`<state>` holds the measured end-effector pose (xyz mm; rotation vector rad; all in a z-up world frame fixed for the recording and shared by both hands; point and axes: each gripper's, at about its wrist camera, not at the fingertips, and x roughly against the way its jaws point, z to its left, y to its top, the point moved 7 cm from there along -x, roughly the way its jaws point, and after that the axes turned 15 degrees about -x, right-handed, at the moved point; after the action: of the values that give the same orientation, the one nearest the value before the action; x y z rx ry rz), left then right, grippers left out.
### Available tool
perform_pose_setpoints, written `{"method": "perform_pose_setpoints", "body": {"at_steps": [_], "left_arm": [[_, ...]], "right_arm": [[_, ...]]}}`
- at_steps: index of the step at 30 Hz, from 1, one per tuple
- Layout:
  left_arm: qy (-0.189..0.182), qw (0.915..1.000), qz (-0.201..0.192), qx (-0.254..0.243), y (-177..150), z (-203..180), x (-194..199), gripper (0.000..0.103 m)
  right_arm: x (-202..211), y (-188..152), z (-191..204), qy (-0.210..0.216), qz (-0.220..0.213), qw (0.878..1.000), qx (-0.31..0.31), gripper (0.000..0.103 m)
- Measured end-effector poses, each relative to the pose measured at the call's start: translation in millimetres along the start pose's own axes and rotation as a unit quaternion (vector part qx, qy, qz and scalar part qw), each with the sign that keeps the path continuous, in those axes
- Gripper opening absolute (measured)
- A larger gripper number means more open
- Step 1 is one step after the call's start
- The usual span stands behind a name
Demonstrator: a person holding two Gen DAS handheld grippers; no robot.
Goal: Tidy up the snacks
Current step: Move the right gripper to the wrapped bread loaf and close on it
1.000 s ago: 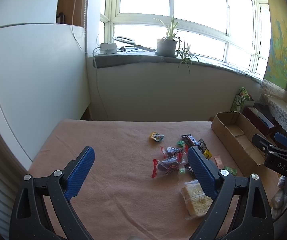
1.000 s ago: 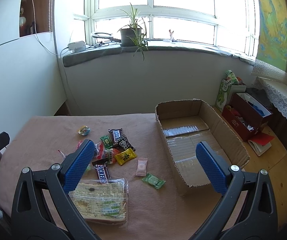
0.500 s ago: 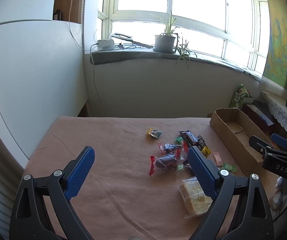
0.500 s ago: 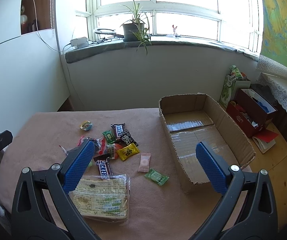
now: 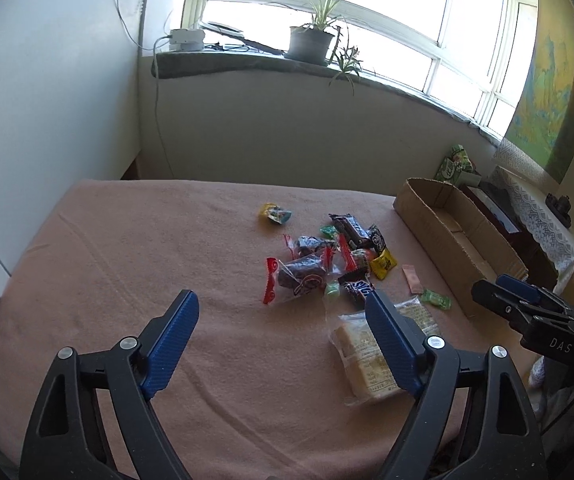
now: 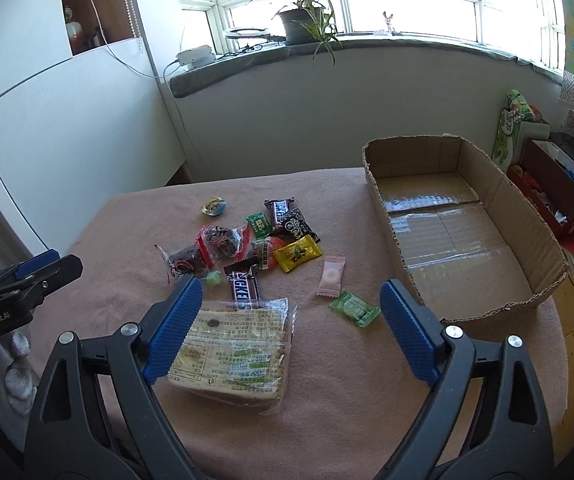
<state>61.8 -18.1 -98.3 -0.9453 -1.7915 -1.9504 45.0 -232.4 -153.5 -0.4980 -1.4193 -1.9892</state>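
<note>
Both tongs stand wide with nothing between their blue pads: the right gripper [image 6: 287, 316] hangs above the near edge of the table, and the left gripper [image 5: 283, 334] hangs over bare pink cloth [image 5: 135, 248] further to the left. Under the right one lies the sandwich pack [image 6: 233, 350], partly below its left finger, with the Snickers bar [image 6: 243, 282] touching the pack's far edge. I judge this pack as the likely first pick, and its loose clear wrap could slip or tear if the pads catch only film. A deep squeeze could crush the bread. Just beside it, the green candy [image 6: 354, 307] and the pink candy [image 6: 331, 276] are flat and small, so a descending finger may push them instead of taking them. The heap of snacks [image 6: 247, 236] overlaps, so one pull may drag its neighbours. The cardboard box [image 6: 463, 312], still without any snack, has a ragged low rim which a carried item could hit.
</note>
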Motion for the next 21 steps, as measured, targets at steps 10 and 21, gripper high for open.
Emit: {"method": "perform_pose_setpoints", "body": {"at_steps": [10,21], "left_arm": [[-0.122,0.9895,0.065,0.043,-32.6,-32.1,-26.5,0.068],[-0.170,0.9787,0.106,0.045,-48.9,-56.1,-43.5,0.053]], "right_arm": [[-33.3,-43.4,-8.0,0.051,0.101,0.993,-0.033,0.071],[-50.7,-55.8,-10.0,0.053,0.141,0.988,-0.039,0.062]]}}
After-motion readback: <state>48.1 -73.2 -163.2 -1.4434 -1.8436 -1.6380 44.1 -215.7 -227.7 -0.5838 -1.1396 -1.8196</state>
